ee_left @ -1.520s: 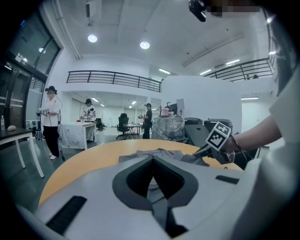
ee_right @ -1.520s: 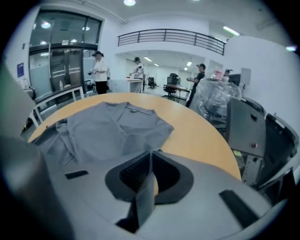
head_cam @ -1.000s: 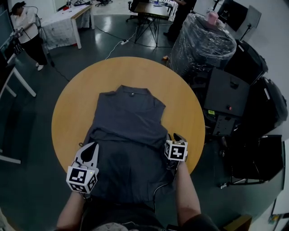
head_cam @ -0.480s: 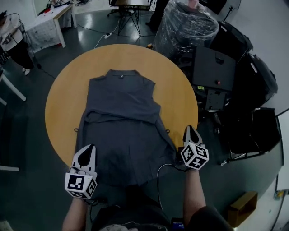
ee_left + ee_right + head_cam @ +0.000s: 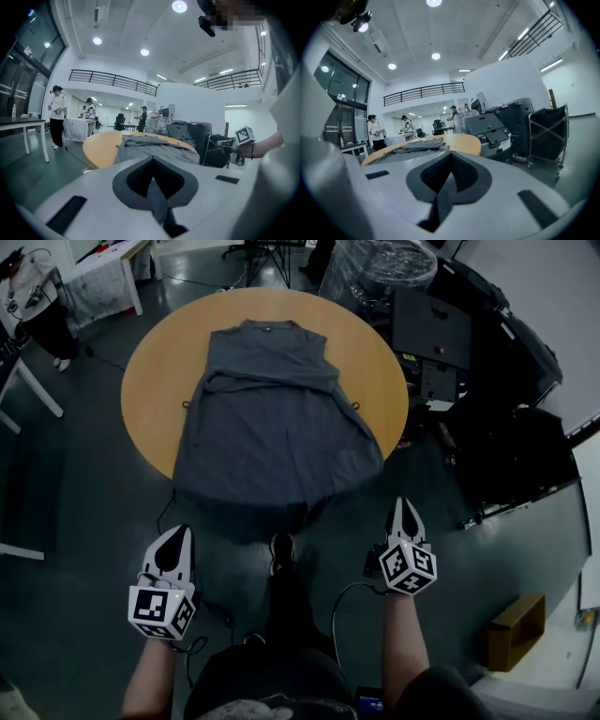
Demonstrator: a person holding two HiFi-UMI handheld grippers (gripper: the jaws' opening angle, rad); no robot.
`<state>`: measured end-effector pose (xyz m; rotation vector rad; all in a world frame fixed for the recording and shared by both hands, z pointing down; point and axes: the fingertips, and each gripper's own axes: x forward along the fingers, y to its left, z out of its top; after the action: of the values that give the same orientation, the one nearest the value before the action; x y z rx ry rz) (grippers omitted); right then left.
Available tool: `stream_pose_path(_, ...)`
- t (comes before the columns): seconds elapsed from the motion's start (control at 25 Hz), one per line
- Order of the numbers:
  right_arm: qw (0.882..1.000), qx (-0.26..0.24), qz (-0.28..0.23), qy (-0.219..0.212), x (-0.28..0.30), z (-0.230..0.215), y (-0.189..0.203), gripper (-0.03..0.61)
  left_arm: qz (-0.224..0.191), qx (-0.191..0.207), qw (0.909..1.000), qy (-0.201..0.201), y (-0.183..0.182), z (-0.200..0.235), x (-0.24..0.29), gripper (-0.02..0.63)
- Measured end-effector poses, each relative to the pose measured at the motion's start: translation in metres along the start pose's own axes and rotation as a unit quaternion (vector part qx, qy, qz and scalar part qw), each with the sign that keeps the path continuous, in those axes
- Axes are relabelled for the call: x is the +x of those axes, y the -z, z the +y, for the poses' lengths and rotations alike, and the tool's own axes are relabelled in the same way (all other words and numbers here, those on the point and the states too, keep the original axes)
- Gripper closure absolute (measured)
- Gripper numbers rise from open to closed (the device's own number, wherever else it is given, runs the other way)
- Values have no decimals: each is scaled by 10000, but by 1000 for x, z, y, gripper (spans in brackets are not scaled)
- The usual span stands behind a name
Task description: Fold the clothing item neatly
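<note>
Dark grey sleeveless garment [image 5: 272, 418] spread flat on the round wooden table [image 5: 150, 390], collar at the far side, hem draped over the near edge. Left gripper [image 5: 177, 538] and right gripper [image 5: 404, 510] are held clear of the table, above the floor, flanking the person's shoe [image 5: 281, 551]. Left jaws together, empty; right jaws just closed, nothing between them.

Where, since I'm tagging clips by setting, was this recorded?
Probably a large indoor lab or workshop hall: a round wooden table carrying the grey garment, black equipment cases, and a railed mezzanine under ceiling spotlights.
</note>
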<state>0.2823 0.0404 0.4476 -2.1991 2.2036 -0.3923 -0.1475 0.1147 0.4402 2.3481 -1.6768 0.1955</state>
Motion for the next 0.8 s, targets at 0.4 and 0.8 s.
stream_pose_path(0.4, 9963, -57, 849, -89, -107, 21, 107, 588, 271, 34, 9993, 267, 76, -26, -81, 604)
stream_pose_path(0.8, 9901, -17, 1395, -181, -48, 4, 230, 529, 797, 354, 9960, 196, 185, 15, -8, 501)
